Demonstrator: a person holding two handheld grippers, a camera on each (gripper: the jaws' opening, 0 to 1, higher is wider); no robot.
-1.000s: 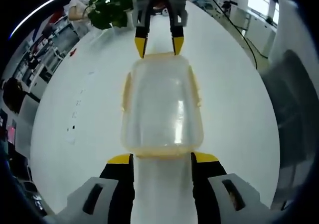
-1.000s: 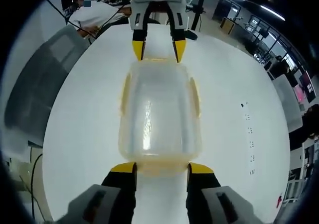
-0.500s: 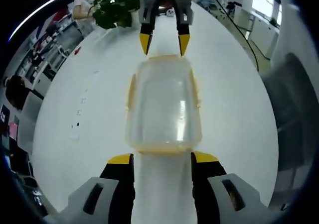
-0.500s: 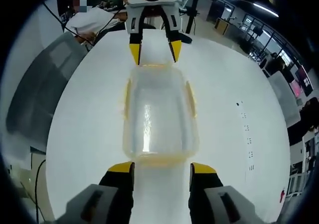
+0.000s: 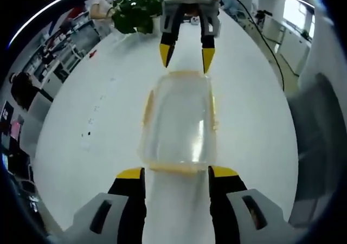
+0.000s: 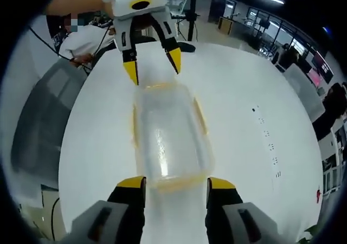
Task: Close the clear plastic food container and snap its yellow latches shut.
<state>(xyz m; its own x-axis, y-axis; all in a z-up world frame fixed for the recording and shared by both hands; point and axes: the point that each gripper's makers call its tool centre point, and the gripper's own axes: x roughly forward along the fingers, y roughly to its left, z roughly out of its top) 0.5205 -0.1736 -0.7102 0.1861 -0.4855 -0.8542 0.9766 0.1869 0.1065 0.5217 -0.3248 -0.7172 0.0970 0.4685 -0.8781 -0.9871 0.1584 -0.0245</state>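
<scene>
White table point(image 5: 87, 92) bearing lidded clear container point(image 5: 180, 119); left gripper point(image 5: 176, 174) and right gripper point(image 6: 176, 183) agape, empty, at opposite ends; uneven latch pressure risks sliding it.

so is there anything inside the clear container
Nothing visible inside the clear container: the white table shows through its walls and lid. Glare streaks on the plastic could hide something small or transparent.
</scene>
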